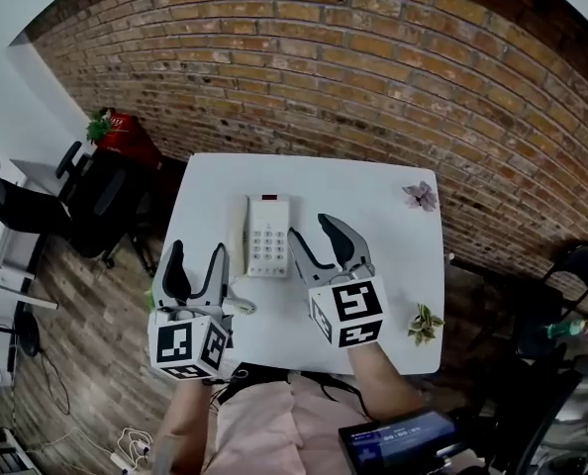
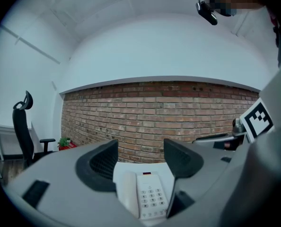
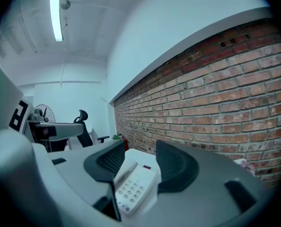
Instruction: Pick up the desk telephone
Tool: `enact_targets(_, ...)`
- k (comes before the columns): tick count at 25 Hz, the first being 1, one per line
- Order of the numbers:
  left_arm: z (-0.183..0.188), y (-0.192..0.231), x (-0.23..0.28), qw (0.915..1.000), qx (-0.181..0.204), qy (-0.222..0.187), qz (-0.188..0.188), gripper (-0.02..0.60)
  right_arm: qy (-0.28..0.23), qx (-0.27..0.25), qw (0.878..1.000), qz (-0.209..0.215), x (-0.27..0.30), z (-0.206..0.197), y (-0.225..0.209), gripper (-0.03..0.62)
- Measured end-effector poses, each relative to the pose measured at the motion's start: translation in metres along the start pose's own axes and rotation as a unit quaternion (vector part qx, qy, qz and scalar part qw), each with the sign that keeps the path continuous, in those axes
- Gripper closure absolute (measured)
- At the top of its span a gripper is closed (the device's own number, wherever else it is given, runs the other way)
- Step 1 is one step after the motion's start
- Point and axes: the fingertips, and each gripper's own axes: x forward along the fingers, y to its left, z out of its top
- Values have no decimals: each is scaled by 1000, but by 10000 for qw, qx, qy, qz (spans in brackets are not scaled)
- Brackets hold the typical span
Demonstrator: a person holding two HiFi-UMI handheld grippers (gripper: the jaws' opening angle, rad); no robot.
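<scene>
Telephone [image 1: 262, 236] lies on the table [image 1: 373, 216], just beyond both tools. Left gripper [image 1: 197, 255] and right gripper [image 1: 314, 231] hover with jaws spread, empty. Judged risk: a grab on one side tips the loose handset [image 1: 239, 236] off, or the cord [image 1: 237, 307] snags.

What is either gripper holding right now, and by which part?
Nothing is held. The left gripper and right gripper both have their jaws apart and empty; the desk telephone lies ungripped on the table.
</scene>
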Motion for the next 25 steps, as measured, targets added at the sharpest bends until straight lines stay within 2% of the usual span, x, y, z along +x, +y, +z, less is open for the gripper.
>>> enact_targets(3,-4,8,15,10000,-43,55,-66,271,73,0,10000,-60,13,-4,-2,382)
enact_targets(12,-43,24,75,9963,-215,583,-599,242,493,136,9981,-331,61,-32,-13,382)
enact_targets(19,-92,33,114,9869,-521,1164,-991,235,981,312,9932,-547,95,-72,-20,382)
enact_targets(25,-142,39,139,9758,-757,1692,-1159,225,1400,495,9866,-672,117,-113,-27,381)
